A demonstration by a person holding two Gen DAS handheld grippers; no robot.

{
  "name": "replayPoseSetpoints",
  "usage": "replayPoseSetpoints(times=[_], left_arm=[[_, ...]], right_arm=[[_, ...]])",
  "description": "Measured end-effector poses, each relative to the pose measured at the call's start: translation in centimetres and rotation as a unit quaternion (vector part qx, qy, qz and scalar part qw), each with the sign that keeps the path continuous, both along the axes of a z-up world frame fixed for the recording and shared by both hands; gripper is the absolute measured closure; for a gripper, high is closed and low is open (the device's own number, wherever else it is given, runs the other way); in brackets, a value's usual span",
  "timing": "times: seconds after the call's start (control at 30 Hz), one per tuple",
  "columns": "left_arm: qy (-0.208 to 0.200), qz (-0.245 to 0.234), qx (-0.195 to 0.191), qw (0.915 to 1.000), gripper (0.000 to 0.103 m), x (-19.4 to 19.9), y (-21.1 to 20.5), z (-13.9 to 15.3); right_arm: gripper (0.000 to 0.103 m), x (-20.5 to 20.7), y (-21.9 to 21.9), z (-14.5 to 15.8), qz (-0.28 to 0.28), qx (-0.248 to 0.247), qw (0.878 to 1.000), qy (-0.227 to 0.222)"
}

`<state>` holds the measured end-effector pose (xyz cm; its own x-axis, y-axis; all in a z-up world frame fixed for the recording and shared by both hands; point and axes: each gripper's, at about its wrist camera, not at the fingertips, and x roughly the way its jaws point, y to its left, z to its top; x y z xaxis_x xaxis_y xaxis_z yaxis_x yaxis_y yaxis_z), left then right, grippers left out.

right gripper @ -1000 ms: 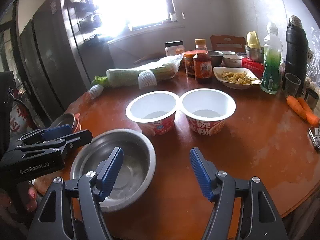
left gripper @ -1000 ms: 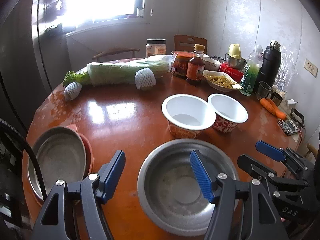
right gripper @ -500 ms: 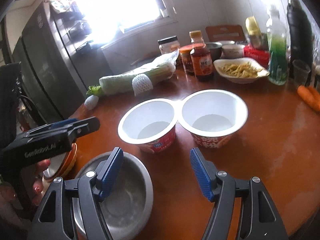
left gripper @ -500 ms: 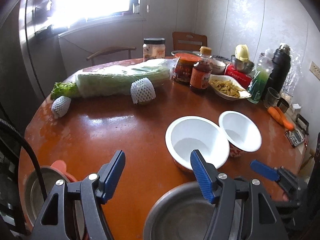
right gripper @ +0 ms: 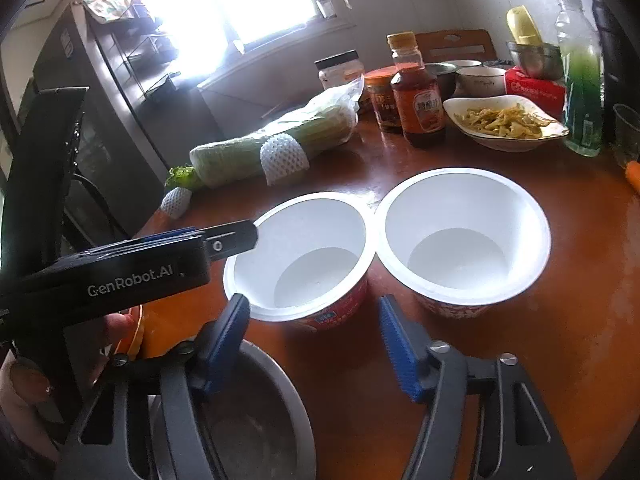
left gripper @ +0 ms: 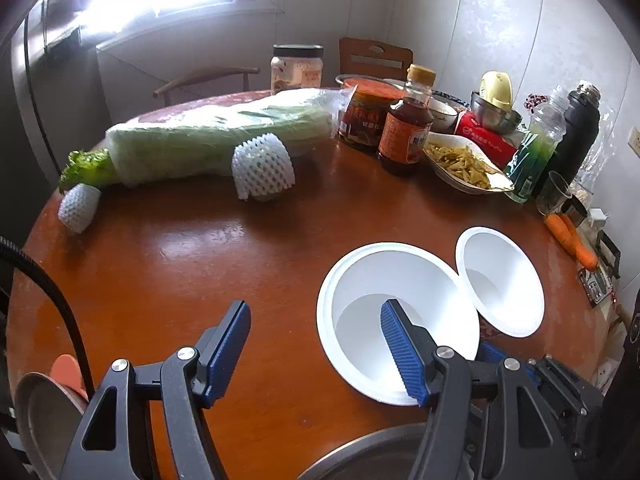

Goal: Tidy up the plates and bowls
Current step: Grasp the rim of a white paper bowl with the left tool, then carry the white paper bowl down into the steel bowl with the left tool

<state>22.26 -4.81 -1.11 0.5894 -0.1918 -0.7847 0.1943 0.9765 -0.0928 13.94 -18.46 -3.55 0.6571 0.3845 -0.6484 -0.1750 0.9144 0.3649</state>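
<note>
Two white paper bowls stand side by side on the round brown table [left gripper: 200,264]. My left gripper [left gripper: 316,320] is open; its right finger reaches over the near bowl [left gripper: 400,280] and its left finger hangs outside the rim. The second bowl [left gripper: 500,276] touches it on the right. In the right wrist view my right gripper [right gripper: 314,312] is open with its jaws closing. The near bowl [right gripper: 300,256] sits just ahead between its fingers, untouched. The left gripper [right gripper: 240,236] comes in at that bowl's left rim. A steel bowl [right gripper: 256,420] lies under the right gripper.
A steel plate [left gripper: 36,420] on an orange plate [left gripper: 66,368] sits at the table's near left edge. A wrapped cabbage [left gripper: 220,140], a sauce bottle [left gripper: 408,128], a dish of food [left gripper: 464,164], carrots [left gripper: 572,236] and a black flask [left gripper: 576,136] line the far side.
Both grippers have moved forward from the steel bowl to the near white bowl. The steel bowl and plate have slid to the bottom of the views. The right jaws have narrowed slightly.
</note>
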Motion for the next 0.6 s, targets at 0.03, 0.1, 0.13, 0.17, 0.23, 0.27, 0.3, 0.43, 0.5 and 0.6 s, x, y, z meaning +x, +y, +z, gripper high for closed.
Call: replayPoseSetpoints(times=[0.03,0.1,0.13,0.17,0.23,0.27,0.3,0.43,0.5,0.6], left_arm=[[0.002,0.001,-0.002,1.0000,0.036,0.2,0.0,-0.2],[0.009,-0.002,-0.006,0.9999,0.038,0.6,0.0,-0.5],[0.012,-0.002,-0.006,0.9999,0.039,0.8,-0.1,-0.7],[0.015,-0.002,-0.004,0.9999,0.042,0.9,-0.1,-0.9],[0.021,-0.005,-0.006,0.9997,0.049,1.1,-0.2,-1.2],[0.024,-0.007,-0.008,0.9997,0.054,1.2,-0.2,-1.3],[0.025,-0.011,-0.009,0.9996,0.056,1.2,-0.3,-1.4],[0.033,-0.022,-0.020,0.9990,0.061,1.1,-0.5,-1.7],[0.031,-0.025,-0.024,0.9989,0.063,0.9,-0.7,-1.5],[0.018,-0.023,-0.023,0.9993,0.063,0.5,-0.5,-1.0]], right_arm=[[0.042,0.1,0.1,0.0,0.003,0.000,1.000,0.000],[0.046,0.4,0.1,-0.2,0.003,-0.002,1.000,-0.003],[0.046,0.5,0.2,-0.2,0.004,-0.001,1.000,-0.004],[0.048,0.6,0.2,-0.2,0.005,-0.001,1.000,-0.005],[0.048,0.8,0.2,-0.1,0.006,-0.003,1.000,-0.006],[0.049,0.9,0.3,-0.1,0.007,-0.004,1.000,-0.006],[0.050,0.9,0.4,-0.1,0.008,-0.007,1.000,-0.008],[0.051,1.2,0.7,0.0,0.012,-0.014,1.000,-0.010],[0.054,1.1,0.9,0.1,0.019,-0.014,1.000,-0.013],[0.054,0.8,1.5,0.6,0.022,-0.029,0.999,-0.026]])
